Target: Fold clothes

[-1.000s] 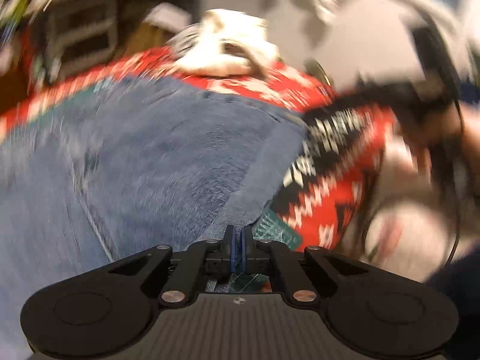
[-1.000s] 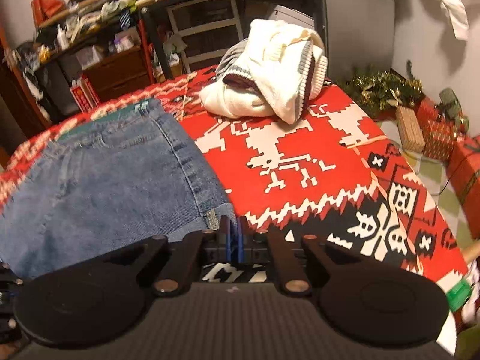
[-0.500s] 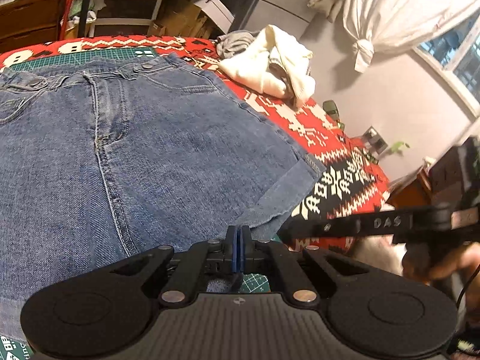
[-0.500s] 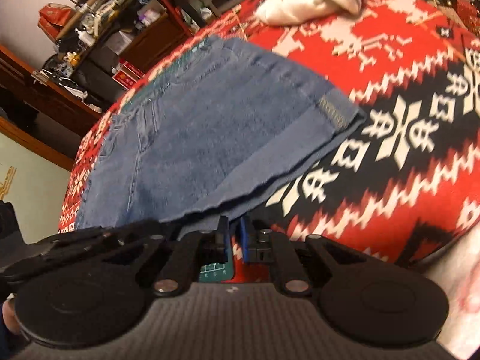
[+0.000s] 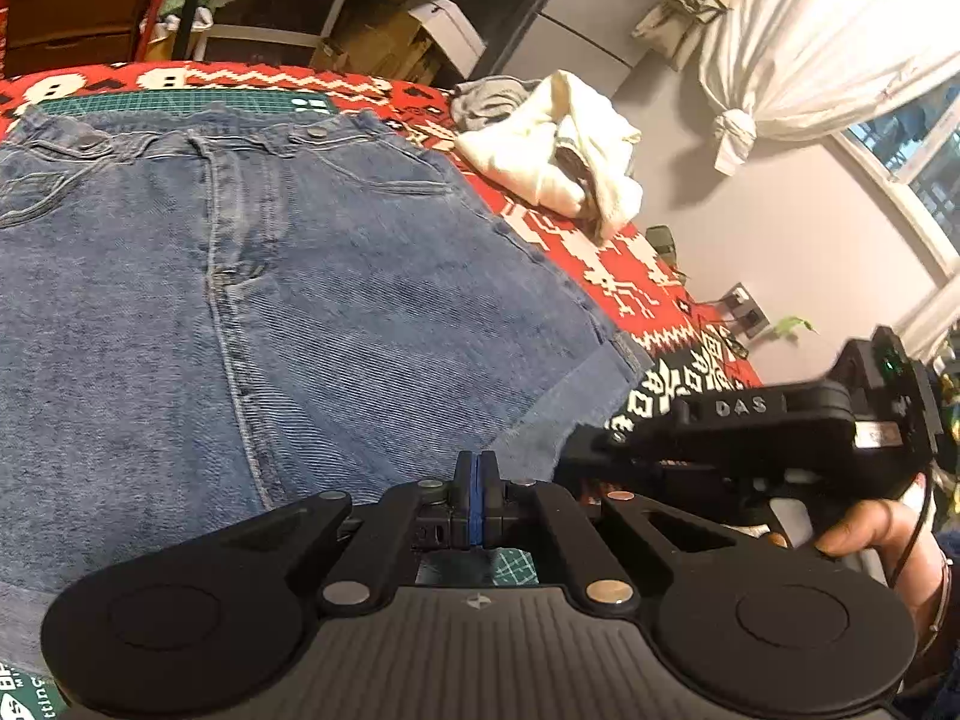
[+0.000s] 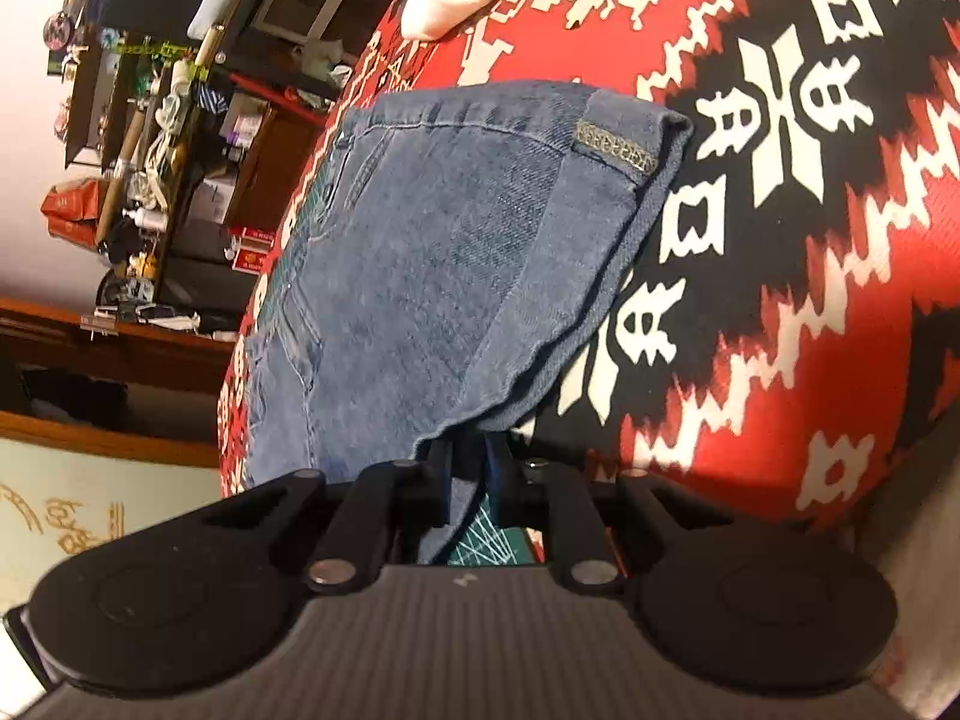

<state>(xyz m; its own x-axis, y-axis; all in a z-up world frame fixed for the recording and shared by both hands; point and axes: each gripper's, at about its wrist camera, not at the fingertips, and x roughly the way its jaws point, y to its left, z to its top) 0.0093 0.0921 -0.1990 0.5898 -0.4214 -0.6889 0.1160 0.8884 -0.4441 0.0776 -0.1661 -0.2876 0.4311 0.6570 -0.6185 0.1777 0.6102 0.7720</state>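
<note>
Blue denim shorts [image 5: 336, 312] lie flat, waistband at the far side, on a green cutting mat [image 5: 180, 101] over a red patterned tablecloth [image 5: 606, 264]. My left gripper [image 5: 475, 480] is shut at the near hem of the shorts, its blue pads pressed together with no cloth showing between them. In the left wrist view my right gripper [image 5: 591, 450], held by a hand [image 5: 864, 531], reaches the hem of the right leg from the right. In the right wrist view that gripper [image 6: 471, 468] has its fingers shut on the lifted hem of the shorts [image 6: 456, 252].
A cream and grey pile of clothes [image 5: 564, 150] lies at the far right of the table. Shelves and drawers [image 5: 258, 12] stand behind the table. A grey wall with a tied white curtain [image 5: 780, 60] is at the right. The table's edge [image 6: 828, 498] drops off near my right gripper.
My right gripper has rolled and moved in to the right leg's hem, then shut on it, raising the cloth. The left gripper has stayed shut at the near hem.
</note>
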